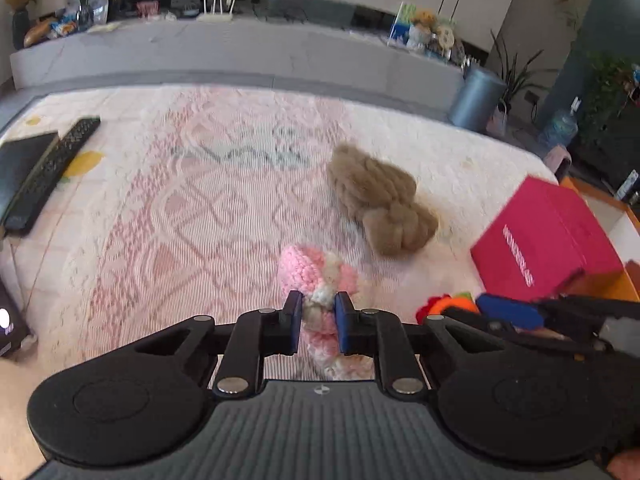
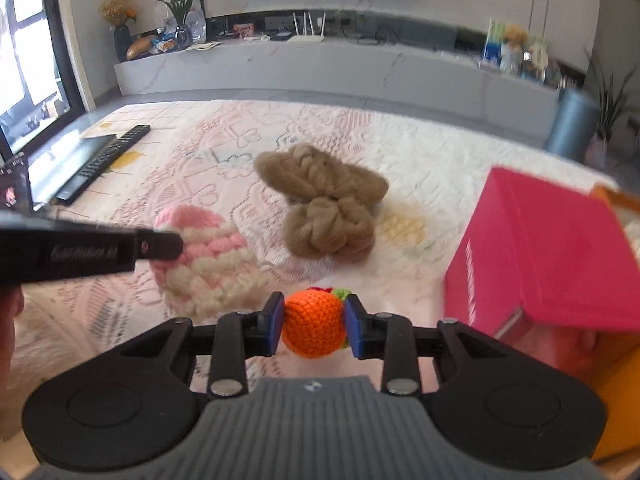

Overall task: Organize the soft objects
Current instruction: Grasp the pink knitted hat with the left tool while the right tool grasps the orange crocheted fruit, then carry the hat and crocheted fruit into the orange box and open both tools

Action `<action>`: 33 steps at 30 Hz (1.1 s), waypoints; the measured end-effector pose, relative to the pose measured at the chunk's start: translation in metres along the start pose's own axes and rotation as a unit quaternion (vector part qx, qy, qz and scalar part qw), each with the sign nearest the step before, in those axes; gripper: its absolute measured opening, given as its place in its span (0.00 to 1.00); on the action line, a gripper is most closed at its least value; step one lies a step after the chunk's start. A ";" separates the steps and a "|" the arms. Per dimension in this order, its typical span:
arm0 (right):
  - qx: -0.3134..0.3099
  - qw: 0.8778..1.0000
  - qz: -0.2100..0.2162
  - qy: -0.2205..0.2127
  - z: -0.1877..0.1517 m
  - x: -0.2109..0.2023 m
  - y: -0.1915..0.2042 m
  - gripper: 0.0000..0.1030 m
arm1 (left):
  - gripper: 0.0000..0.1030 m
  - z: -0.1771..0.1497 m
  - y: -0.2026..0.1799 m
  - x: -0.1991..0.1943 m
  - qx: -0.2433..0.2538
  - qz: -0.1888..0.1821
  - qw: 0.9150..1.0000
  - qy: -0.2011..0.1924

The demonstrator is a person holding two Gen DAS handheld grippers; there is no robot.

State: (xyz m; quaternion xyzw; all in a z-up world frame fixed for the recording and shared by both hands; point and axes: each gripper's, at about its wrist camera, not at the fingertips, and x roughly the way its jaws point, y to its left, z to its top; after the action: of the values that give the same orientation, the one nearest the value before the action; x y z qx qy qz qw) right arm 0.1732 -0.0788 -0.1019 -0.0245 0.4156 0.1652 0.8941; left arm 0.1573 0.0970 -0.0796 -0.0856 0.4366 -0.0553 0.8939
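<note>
The left claw (image 1: 317, 322) grips a pink-and-cream chunky knitted piece (image 1: 320, 280); the right claw (image 2: 314, 322) clamps an orange crocheted ball (image 2: 313, 325). A tan braided yarn bundle (image 2: 324, 200) lies on the lace-covered surface (image 2: 420, 152), near a magenta cardboard box (image 2: 552, 256).

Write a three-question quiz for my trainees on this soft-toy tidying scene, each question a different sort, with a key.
1. True or false: the left gripper is shut on the pink-and-cream knitted toy.
2. What does the right gripper clamp? A) the tan yarn skein B) the orange crocheted ball C) the black remote control
3. Fill in: the tan yarn skein lies untouched on the ____.

Key: 1 true; 2 B; 3 bedspread. The magenta box stands to the right.
</note>
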 end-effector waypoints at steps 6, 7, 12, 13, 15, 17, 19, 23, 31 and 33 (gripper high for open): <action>0.019 0.999 0.019 0.021 -0.012 0.019 -0.006 0.34 | 0.27 -0.012 0.014 0.020 -0.029 0.017 0.998 0.045; 0.022 0.999 0.023 0.022 -0.013 0.020 -0.007 0.35 | 0.28 -0.012 0.016 0.023 -0.035 0.022 0.998 0.050; 0.036 0.998 0.034 0.033 -0.018 0.025 -0.013 0.43 | 0.54 -0.013 0.020 0.030 -0.053 0.043 0.996 0.064; 0.039 0.998 0.037 0.032 -0.018 0.025 -0.014 0.44 | 0.58 -0.013 0.021 0.032 -0.060 0.045 0.995 0.067; 0.040 0.998 0.040 0.035 -0.019 0.028 -0.015 0.45 | 0.62 -0.013 0.025 0.036 -0.071 0.043 0.994 0.072; 0.039 0.998 0.039 0.040 -0.021 0.030 -0.015 0.45 | 0.64 -0.013 0.025 0.038 -0.074 0.043 0.993 0.076; 0.037 0.998 0.037 0.041 -0.023 0.029 -0.014 0.44 | 0.65 -0.013 0.024 0.040 -0.076 0.043 0.993 0.076; 0.027 0.998 0.035 0.039 -0.024 0.029 -0.012 0.44 | 0.48 -0.012 0.022 0.040 -0.073 0.025 0.994 0.072; 0.016 0.999 0.032 0.038 -0.024 0.028 -0.010 0.43 | 0.22 -0.014 0.009 0.019 -0.042 0.014 0.999 0.028; 0.022 0.998 0.041 0.035 -0.023 0.023 -0.012 0.43 | 0.22 -0.015 0.007 0.011 -0.036 0.012 0.999 0.017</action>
State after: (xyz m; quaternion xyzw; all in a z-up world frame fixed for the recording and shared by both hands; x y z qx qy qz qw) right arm 0.1738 -0.0876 -0.1351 0.0067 0.4512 0.1912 0.8717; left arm 0.1518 0.1007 -0.0984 -0.1118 0.4540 -0.0298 0.8834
